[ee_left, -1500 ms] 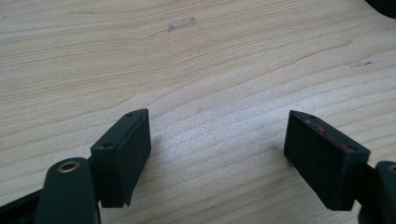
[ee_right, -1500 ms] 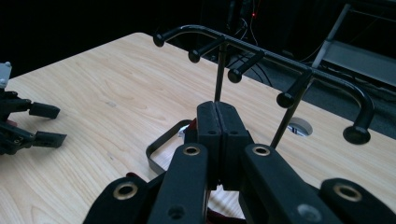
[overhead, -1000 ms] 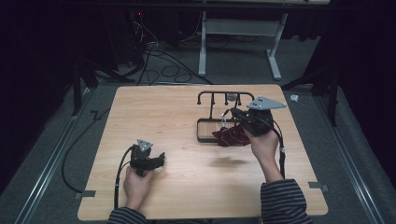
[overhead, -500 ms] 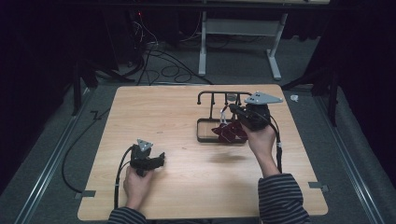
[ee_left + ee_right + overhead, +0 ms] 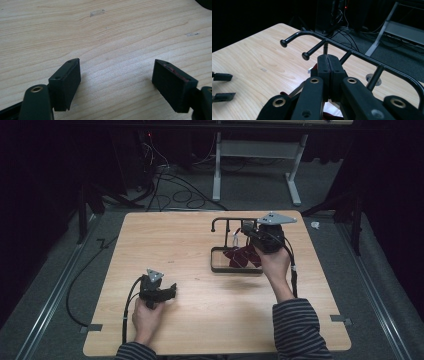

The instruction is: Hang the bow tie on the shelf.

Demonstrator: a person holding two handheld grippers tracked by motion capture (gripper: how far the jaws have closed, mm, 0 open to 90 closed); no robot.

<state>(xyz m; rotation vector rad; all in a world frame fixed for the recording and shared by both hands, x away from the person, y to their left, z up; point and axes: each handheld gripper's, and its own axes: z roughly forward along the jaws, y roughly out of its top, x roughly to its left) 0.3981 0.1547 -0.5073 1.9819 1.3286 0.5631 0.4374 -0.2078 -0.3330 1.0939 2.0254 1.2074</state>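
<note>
High view: the left claw [image 5: 171, 291] rests on the tabletop [image 5: 165, 245]; the right claw [image 5: 247, 231] hovers over a dark red cloth [image 5: 242, 257] beneath a black rack [image 5: 226, 222]

Left gripper view: jaws wide apart

Right gripper view: jaws pressed together near the rack's pegs [image 5: 313, 49], what they pinch unclear

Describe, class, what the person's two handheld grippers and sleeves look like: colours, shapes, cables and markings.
Both are black. The left gripper has flat rectangular jaw pads with small screw holes, one edged with a reddish smear, brass-ringed pivots, a small grey three-cornered plate on top and a black trailing cable. The right gripper carries a larger grey three-cornered plate, brass-ringed pivots and a black cable. The sleeves are dark with thin pale stripes.
</note>
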